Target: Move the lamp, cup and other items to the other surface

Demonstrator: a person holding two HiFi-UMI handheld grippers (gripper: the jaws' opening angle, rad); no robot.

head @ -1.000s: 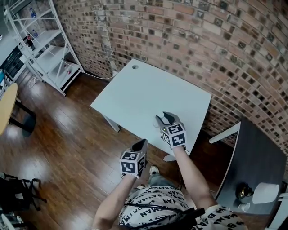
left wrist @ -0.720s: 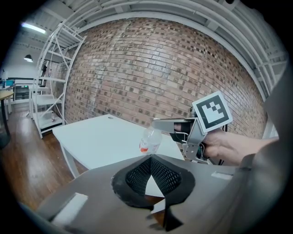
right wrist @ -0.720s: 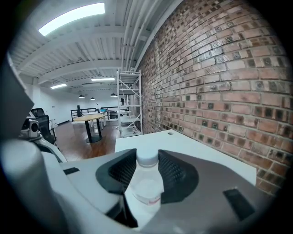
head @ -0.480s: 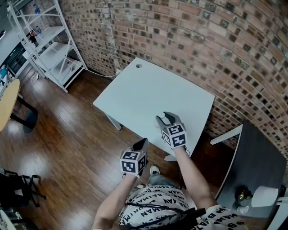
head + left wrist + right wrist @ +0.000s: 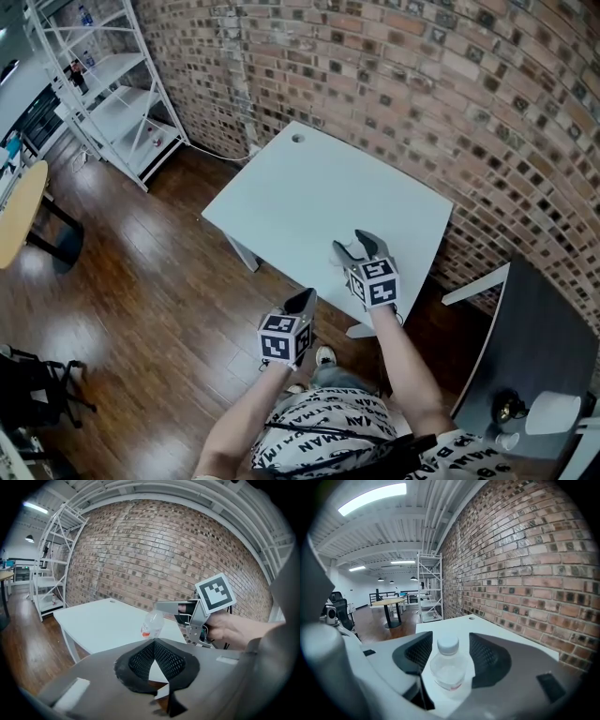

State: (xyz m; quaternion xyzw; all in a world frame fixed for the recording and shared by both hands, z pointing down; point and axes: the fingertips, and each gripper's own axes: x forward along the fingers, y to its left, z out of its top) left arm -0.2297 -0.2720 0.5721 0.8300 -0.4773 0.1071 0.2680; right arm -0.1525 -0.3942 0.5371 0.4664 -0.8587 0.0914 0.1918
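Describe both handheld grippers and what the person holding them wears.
The left gripper and right gripper are grey with dark mesh-textured pads, each carrying a white cube printed with black square markers. The person wears a pale shirt with black lettering.

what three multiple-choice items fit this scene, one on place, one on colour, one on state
1. Where does the bottle stand? A white table B shelf rack C floor
2. What colour is its cap? A red B white C blue
3. How are the right tongs? A shut on the bottle B open around the bottle C open and empty
1 A: it stands on the white table. 2 B: the cap is white. 3 B: the tongs stand clear of the bottle between them and have just been opening.
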